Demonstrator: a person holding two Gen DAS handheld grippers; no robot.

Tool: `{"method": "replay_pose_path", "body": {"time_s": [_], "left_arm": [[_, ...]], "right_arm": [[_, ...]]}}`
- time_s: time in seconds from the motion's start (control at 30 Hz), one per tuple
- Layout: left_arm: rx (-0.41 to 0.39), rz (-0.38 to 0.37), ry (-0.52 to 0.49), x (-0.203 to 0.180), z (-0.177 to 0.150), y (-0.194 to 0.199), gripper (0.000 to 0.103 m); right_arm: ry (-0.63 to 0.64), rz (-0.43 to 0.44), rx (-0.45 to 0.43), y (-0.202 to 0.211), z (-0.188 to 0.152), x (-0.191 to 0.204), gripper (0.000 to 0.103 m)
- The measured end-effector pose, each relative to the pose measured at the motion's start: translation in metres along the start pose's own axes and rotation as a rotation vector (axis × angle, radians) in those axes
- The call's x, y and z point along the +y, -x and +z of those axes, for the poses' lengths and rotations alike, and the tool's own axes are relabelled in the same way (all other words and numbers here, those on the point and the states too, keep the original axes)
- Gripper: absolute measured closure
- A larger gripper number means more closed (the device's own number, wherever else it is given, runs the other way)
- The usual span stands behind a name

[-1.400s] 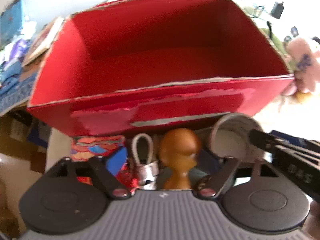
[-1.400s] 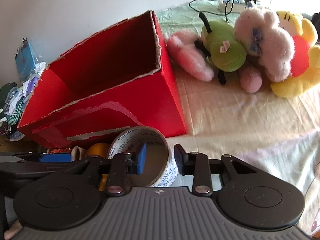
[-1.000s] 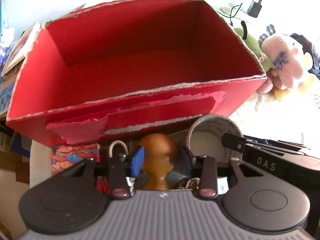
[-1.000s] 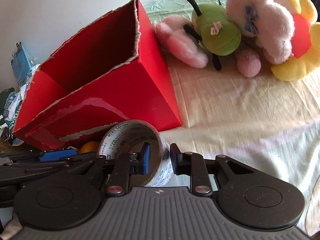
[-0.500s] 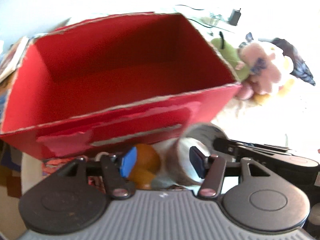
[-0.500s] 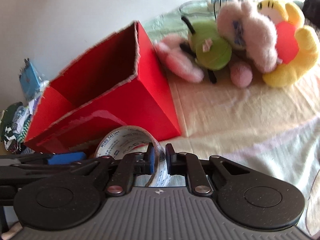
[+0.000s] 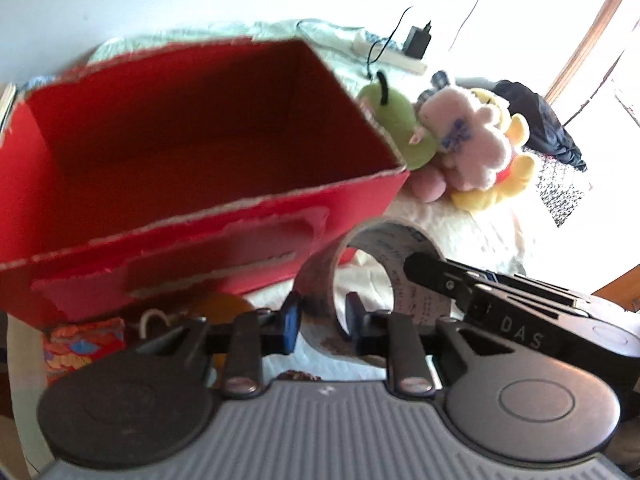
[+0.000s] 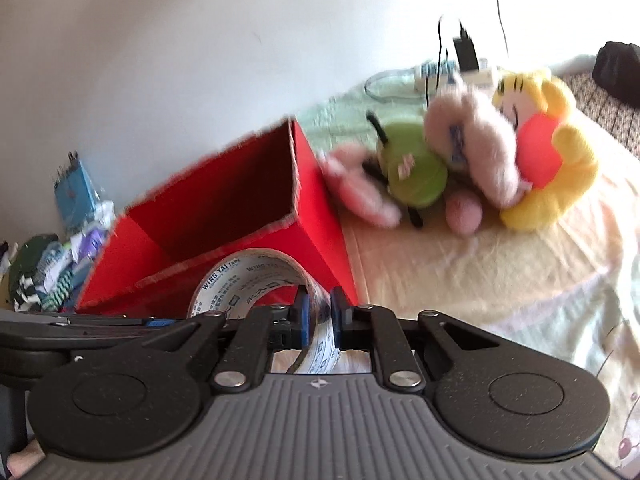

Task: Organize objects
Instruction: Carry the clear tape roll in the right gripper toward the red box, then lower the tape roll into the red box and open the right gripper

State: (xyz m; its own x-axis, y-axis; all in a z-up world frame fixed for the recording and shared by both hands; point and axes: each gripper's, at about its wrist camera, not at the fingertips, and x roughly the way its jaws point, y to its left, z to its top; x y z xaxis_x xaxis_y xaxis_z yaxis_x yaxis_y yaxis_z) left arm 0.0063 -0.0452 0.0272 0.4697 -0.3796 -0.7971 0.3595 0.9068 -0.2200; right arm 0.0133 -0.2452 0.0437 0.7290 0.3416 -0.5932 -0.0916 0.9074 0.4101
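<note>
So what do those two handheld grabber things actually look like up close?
Both match. The left gripper and right gripper each have a grey ribbed body, two round black discs at the sides, and black linkage arms with silver rivets leading to two slim black fingers. One finger on each carries a blue pad. Seen from the left camera, the right gripper's side reads "DAS" in pale letters.

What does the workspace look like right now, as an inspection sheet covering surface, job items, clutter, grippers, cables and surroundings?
Surface: pale bedsheet, wrinkled.
Job's things: roll of tape lifted in front of the open red cardboard box, nothing seen inside; wooden knob-shaped object and patterned packet below the box.
Clutter: plush toys beside the box; folded clothes.
Grippers: left gripper and right gripper each shut on the tape's wall.
Cables: charger and cords on a power strip.
Surroundings: plain white wall.
</note>
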Motion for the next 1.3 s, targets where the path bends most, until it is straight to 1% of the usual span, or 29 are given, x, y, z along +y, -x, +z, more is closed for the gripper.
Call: {"method": "replay_pose_path", "body": {"time_s": [0.07,0.2,0.27,0.37,0.43,0.53,0.6,0.63,0.67,0.73,0.8,0.83,0.9,0.93,0.97,1.07,1.13,1.23,1.3], "left_arm": [[-0.034,-0.014,-0.017,-0.003,0.002,0.011,0.082],[-0.125,-0.041,-0.090,-0.013,0.012,0.040,0.082],[-0.184,-0.035,-0.120,-0.015,0.018,0.054,0.082],[-0.272,-0.038,-0.133,-0.012,0.030,0.075,0.082],[-0.291,-0.031,-0.119,-0.003,0.038,0.081,0.082],[-0.281,-0.014,-0.067,0.014,0.056,0.069,0.081],[-0.257,0.014,-0.017,0.032,0.066,0.057,0.070],[-0.233,0.028,0.009,0.040,0.071,0.047,0.070],[-0.218,0.042,0.030,0.048,0.076,0.040,0.070],[-0.178,0.061,0.069,0.064,0.085,0.024,0.065],[-0.133,0.084,0.091,0.077,0.091,0.008,0.046],[-0.124,0.093,0.110,0.084,0.091,0.002,0.042],[-0.119,0.103,0.122,0.096,0.086,-0.002,0.019],[-0.122,0.117,0.123,0.100,0.079,-0.001,0.015],[-0.130,0.137,0.117,0.102,0.078,0.002,0.015],[-0.133,0.182,0.114,0.112,0.077,-0.002,0.018],[-0.134,0.201,0.125,0.120,0.077,-0.004,0.020],[-0.145,0.235,0.128,0.130,0.077,-0.002,0.021],[-0.144,0.268,0.129,0.135,0.077,-0.005,0.021]], "right_arm": [[0.015,0.009,-0.048,0.010,0.008,0.006,0.090],[0.084,0.033,-0.161,0.030,0.025,0.022,0.090],[0.105,0.048,-0.198,0.034,0.036,0.031,0.090],[0.135,0.072,-0.198,0.021,0.054,0.042,0.089],[0.140,0.080,-0.167,0.005,0.063,0.049,0.090],[0.122,0.093,-0.093,-0.033,0.073,0.058,0.090],[0.107,0.084,-0.030,-0.061,0.082,0.061,0.091],[0.111,0.078,-0.001,-0.074,0.084,0.064,0.091],[0.123,0.060,0.029,-0.087,0.086,0.069,0.091],[0.173,-0.005,0.063,-0.105,0.083,0.081,0.091],[0.231,-0.067,0.087,-0.120,0.083,0.089,0.091],[0.239,-0.094,0.102,-0.128,0.083,0.091,0.091],[0.239,-0.111,0.142,-0.137,0.085,0.093,0.090],[0.230,-0.117,0.153,-0.141,0.085,0.093,0.091],[0.237,-0.136,0.147,-0.144,0.085,0.094,0.087],[0.263,-0.175,0.100,-0.144,0.085,0.097,0.082],[0.253,-0.194,0.087,-0.144,0.086,0.094,0.082],[0.221,-0.169,0.092,-0.140,0.091,0.089,0.080],[0.187,-0.128,0.090,-0.134,0.095,0.085,0.080]]}}
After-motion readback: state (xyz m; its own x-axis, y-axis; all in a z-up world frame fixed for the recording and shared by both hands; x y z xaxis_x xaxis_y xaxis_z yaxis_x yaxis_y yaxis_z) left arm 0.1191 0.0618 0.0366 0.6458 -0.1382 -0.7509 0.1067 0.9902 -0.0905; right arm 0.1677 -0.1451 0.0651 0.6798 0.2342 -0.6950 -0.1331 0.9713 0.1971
